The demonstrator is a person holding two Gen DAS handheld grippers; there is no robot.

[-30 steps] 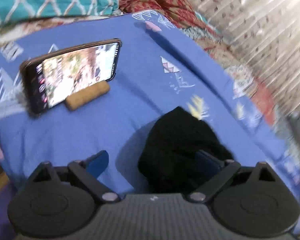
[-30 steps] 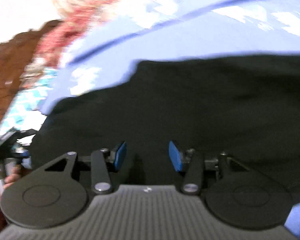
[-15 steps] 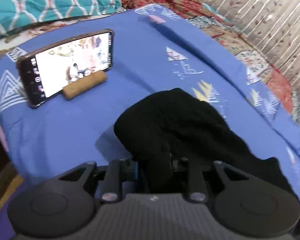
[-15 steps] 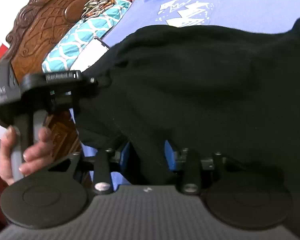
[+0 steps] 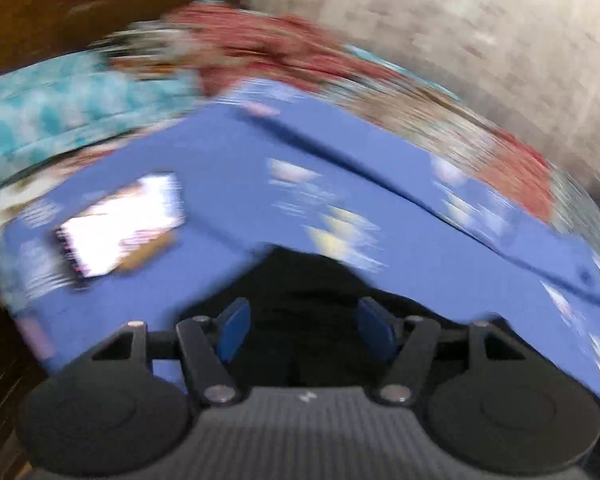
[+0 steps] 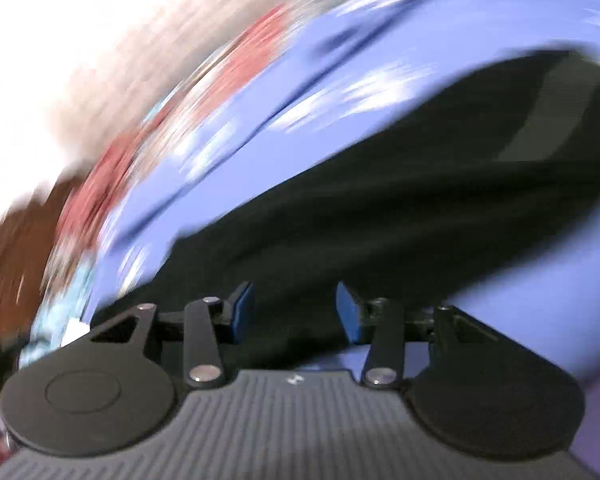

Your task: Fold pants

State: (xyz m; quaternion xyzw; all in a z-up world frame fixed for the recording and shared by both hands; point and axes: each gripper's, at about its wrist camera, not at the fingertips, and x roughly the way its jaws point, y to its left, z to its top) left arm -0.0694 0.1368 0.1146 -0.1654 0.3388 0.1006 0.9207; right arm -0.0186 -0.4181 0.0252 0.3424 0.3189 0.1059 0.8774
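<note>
1. Ahead of my left jaws, the black pants point(image 5: 312, 280) lie in the way; open blue bedsheet point(image 5: 228, 184) lies beyond.
2. A lit phone point(image 5: 120, 228) stands ahead to my left.
3. Pants point(image 6: 380, 216) spread before my right jaws; bare sheet lies to their right.

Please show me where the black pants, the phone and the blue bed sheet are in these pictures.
black pants point(image 6: 400, 216): right wrist view, on the middle of the dark cloth.
phone point(image 5: 120, 226): left wrist view, on its bright, blurred screen.
blue bed sheet point(image 5: 236, 172): left wrist view, on a bare part beyond the phone.
</note>
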